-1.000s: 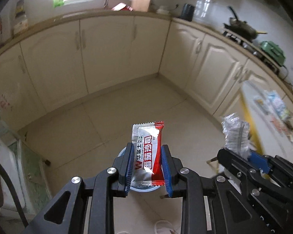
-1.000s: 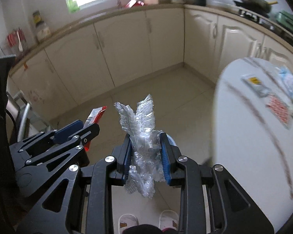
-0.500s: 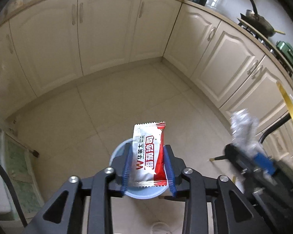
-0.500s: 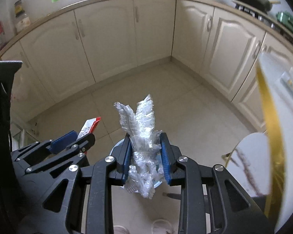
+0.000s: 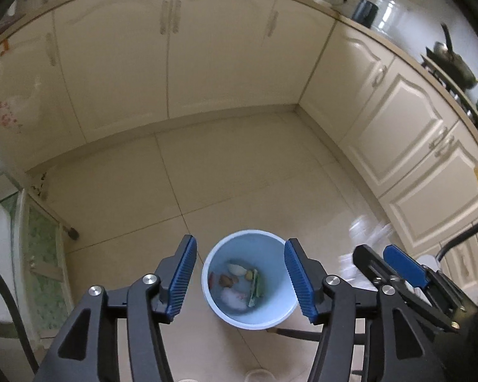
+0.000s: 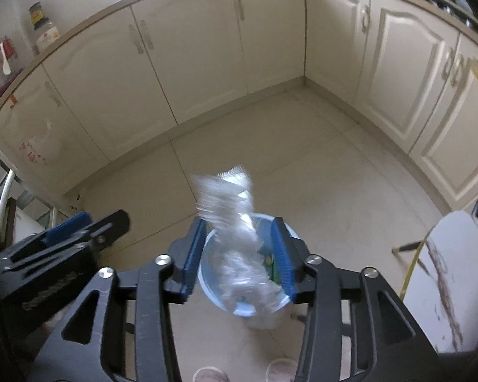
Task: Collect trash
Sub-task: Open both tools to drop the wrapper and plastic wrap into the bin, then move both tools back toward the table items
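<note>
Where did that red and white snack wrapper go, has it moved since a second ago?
Yes. It has left the left gripper, whose jaws are opening with nothing between them. It was held above the blue bin on the floor; it is no longer clearly visible, presumably dropped inside.

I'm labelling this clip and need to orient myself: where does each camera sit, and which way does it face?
Left wrist: rides the left gripper, aimed steeply down at the blue bin on the tile floor; its jaws are opening with nothing between them; the right gripper shows at the right.
Right wrist: rides the right gripper, aimed down at the same bin; its jaws are opening around a blurred clear plastic wrapper; the left gripper shows at the left.
Shared: bin, floor, cream corner cabinets.
</note>
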Tool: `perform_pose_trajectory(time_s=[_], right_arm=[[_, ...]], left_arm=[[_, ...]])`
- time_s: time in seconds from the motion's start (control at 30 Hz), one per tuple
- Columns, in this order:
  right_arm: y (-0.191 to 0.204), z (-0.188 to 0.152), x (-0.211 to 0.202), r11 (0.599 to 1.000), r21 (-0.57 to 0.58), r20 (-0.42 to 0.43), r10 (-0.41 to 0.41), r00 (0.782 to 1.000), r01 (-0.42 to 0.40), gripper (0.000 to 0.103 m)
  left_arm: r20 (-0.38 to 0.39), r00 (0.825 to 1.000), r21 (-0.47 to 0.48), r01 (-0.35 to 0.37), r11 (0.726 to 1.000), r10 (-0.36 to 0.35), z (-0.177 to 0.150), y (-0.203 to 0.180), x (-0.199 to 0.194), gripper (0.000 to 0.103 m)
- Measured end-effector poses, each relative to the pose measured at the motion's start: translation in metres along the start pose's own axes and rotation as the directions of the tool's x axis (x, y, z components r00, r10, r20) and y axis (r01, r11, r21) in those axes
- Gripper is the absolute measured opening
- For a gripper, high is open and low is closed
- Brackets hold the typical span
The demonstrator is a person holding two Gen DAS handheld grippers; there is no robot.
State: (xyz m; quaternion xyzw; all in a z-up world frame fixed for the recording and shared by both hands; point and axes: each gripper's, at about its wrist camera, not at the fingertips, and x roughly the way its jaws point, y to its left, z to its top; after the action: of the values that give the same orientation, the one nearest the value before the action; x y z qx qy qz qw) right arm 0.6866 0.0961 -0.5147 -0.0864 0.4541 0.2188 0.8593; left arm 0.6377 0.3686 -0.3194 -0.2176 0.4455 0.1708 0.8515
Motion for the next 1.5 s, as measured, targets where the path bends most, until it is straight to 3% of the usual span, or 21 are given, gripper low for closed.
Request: perform_pose_trajectory(time_s=[0.07,0.17,0.27,0.37,0.57,0.77,0.97,1.13,1.23,1.4,1.5], right_arm=[[0.005,0.001,0.0,1.0,-0.017,0.011,-0.009,1.0,0.009,0.062],[0.009,0.002,-0.009,1.0,0.001,0.034,-0.022,0.999,0.022,0.073],[0.008,0.004,-0.026,0.999,0.05,0.062,-0.012,0.998,0.009,0.073],[0.01,0.006,-0.056,0.997,0.073,0.115,-0.036,0.993,0.028,0.073],[0.017,-0.007,-0.151,0.987,0.154,0.238,-0.08,0.968,0.043,0.073],[0.0,-0.031,-0.266,0.98,0.192,0.356,-0.016,0.934,-0.057,0.078],[-0.05,-0.078,-0.37,0.955,0.252,0.474,0.017,0.88,-0.154,0.082],[-0.079,-0.108,-0.425,0.958,0.262,0.493,-0.031,0.869,-0.114,0.083],[-0.106,-0.133,-0.452,0.947,0.298,0.469,-0.04,0.882,-0.116,0.087],[-0.134,-0.168,-0.477,0.934,0.334,0.456,-0.044,0.889,-0.125,0.087],[-0.157,-0.182,-0.497,0.92,0.377,0.478,-0.095,0.873,-0.106,0.087]], left_arm=[[0.012,1.0,-0.014,-0.007,1.0,0.007,-0.003,0.007,-0.011,0.054],[0.024,1.0,-0.024,-0.012,1.0,0.012,-0.006,0.011,-0.024,0.055],[0.037,0.999,-0.036,-0.014,0.999,0.015,-0.013,0.015,-0.043,0.057],[0.074,0.997,-0.05,-0.008,0.999,0.012,-0.036,0.009,-0.088,0.057],[0.189,0.982,-0.028,0.024,0.999,-0.019,-0.069,-0.011,-0.18,0.06],[0.31,0.947,0.045,0.073,0.996,-0.083,-0.125,-0.044,-0.266,0.07],[0.334,0.93,0.127,0.114,0.985,-0.151,-0.19,-0.074,-0.317,0.07],[0.338,0.915,0.223,0.15,0.963,-0.221,-0.238,-0.107,-0.357,0.07],[0.324,0.905,0.276,0.189,0.942,-0.277,-0.262,-0.119,-0.378,0.072],[0.324,0.903,0.332,0.172,0.928,-0.283,-0.286,-0.13,-0.4,0.074],[0.318,0.902,0.341,0.179,0.923,-0.292,-0.283,-0.143,-0.403,0.074]])
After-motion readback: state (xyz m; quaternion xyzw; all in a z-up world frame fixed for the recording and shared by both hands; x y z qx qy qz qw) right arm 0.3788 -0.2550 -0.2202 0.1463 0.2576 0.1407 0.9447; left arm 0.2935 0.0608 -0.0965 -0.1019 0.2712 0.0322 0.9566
